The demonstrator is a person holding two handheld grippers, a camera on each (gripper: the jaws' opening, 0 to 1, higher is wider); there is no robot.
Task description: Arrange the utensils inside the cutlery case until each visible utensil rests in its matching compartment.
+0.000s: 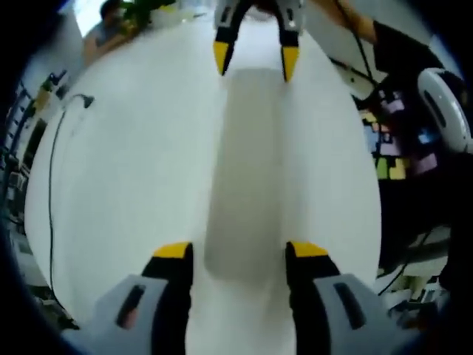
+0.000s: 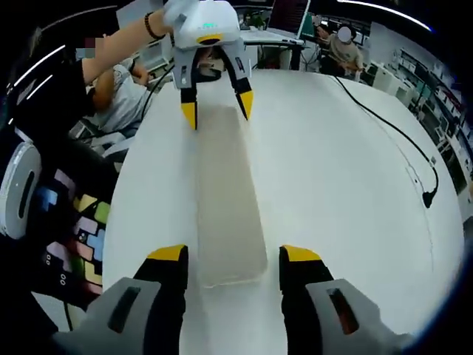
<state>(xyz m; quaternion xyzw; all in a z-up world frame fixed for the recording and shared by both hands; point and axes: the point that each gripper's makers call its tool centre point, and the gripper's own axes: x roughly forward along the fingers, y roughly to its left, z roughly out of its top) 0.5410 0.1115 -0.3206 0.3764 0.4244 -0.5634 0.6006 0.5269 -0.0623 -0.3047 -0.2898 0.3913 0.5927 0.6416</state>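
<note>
A long pale cutlery case [image 1: 247, 170] lies lengthwise on the white table [image 1: 133, 185], and its top looks plain and closed. No utensils can be made out. My left gripper [image 1: 240, 251] stands open with its yellow-tipped jaws on either side of the case's near end. At the opposite end my right gripper [image 1: 255, 61] is open, its tips just over that end. In the right gripper view the case [image 2: 225, 192] runs away from my open right gripper [image 2: 233, 255] toward the left gripper [image 2: 217, 109], which a person's hand holds.
A black cable with a plug [image 2: 414, 163] trails across the table's right side, and the same cable [image 1: 52, 148] shows near the left edge in the left gripper view. Coloured floor tiles [image 2: 74, 229] lie beyond the table edge. People sit at desks behind.
</note>
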